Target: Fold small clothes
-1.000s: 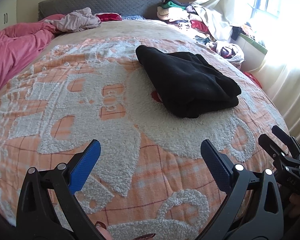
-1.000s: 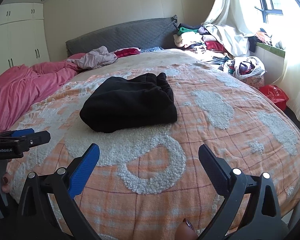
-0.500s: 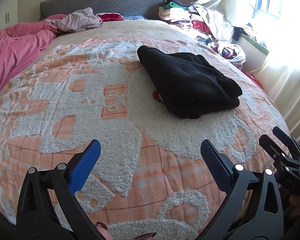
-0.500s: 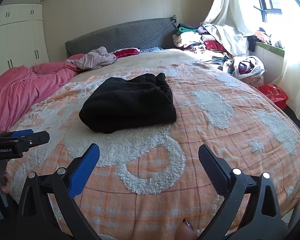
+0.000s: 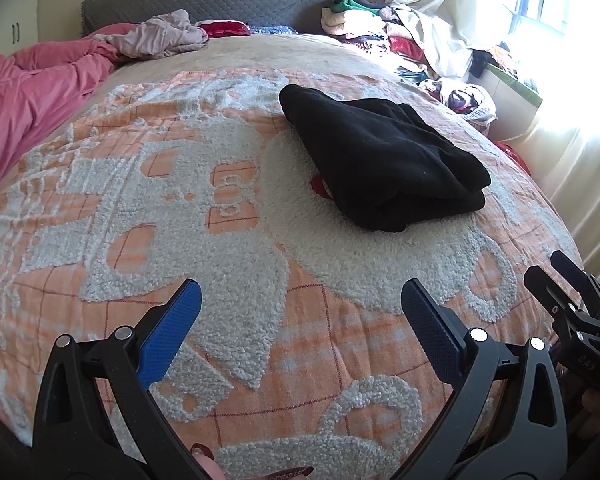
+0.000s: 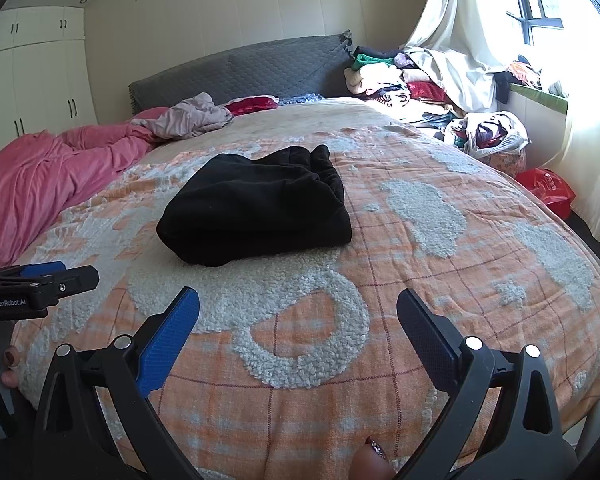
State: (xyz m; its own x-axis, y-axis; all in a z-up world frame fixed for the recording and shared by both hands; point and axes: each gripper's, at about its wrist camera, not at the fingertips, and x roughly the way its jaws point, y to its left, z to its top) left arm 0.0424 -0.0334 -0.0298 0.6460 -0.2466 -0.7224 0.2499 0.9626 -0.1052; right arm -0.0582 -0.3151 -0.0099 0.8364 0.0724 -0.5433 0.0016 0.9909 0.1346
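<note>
We judge that the black garment [image 5: 380, 160] is already folded, so the step in hand is either a last tidy or leaving it and fetching the next piece. To do this well we would keep both grippers low over the bedspread [image 5: 180, 208] and come at the bundle from its near edge, where the layers show. If we square it up, we pinch only the top layer's corner and draw it flush, since a deep bite would drag the whole stack and undo the fold. If we move it, we take it from two opposite sides at once so it does not sag open in the middle.

Our left gripper [image 5: 300, 332] hangs near the foot of the bed with its jaws spread wide and nothing between them. Our right gripper [image 6: 298, 336] is likewise spread and empty, just to the right of the left one.

The garment lies on the orange and white bedspread, near the middle of the bed and well apart from both grippers. It looks like thick, soft black fleece, folded into a compact, roughly rectangular bundle. From the right wrist view the far right corner is bunched and rumpled, not flat. From the left wrist view the near edge shows stacked layers, slightly uneven
</note>
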